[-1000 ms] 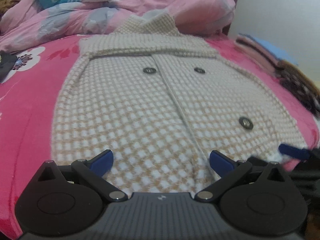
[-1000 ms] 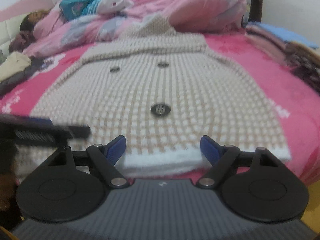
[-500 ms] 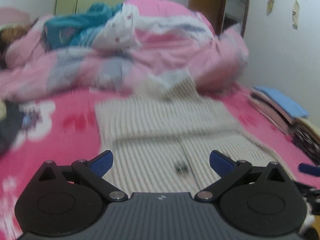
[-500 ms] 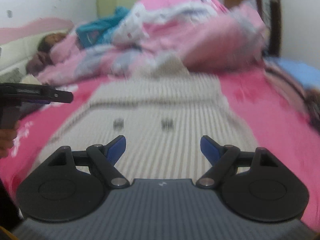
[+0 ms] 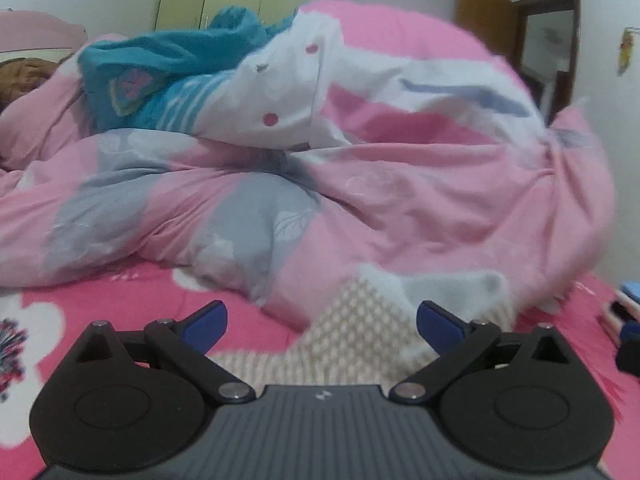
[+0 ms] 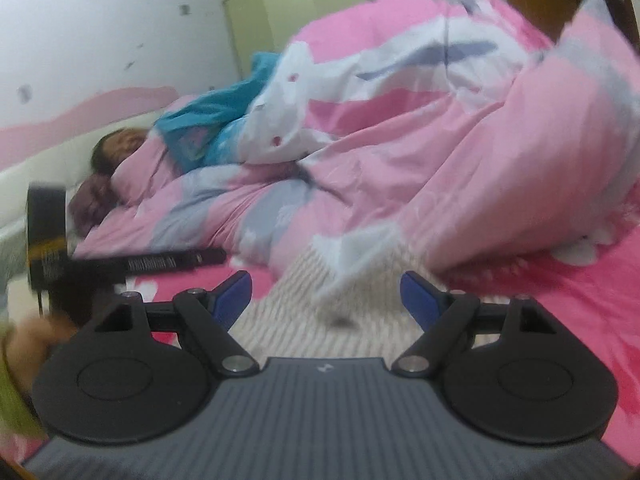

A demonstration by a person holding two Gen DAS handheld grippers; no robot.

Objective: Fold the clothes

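Note:
A beige-and-white checked knit jacket (image 5: 360,332) lies flat on the pink bed sheet; only its collar end shows between the fingers in the left wrist view. It also shows, blurred, in the right wrist view (image 6: 344,312). My left gripper (image 5: 322,322) is open and empty, raised above the collar. My right gripper (image 6: 326,294) is open and empty, also above the collar end. The left gripper's body (image 6: 120,268) shows at the left of the right wrist view.
A heaped pink, grey and white duvet (image 5: 320,184) with a teal garment (image 5: 160,72) on top lies just beyond the jacket. A person (image 6: 116,148) lies by the headboard. Folded clothes (image 5: 628,304) sit at the right edge. A wardrobe and door stand behind.
Both grippers have lifted and tilted up from the jacket's hem end toward its collar. The jacket body has dropped out of view and the duvet now fills both views. Both stayed open.

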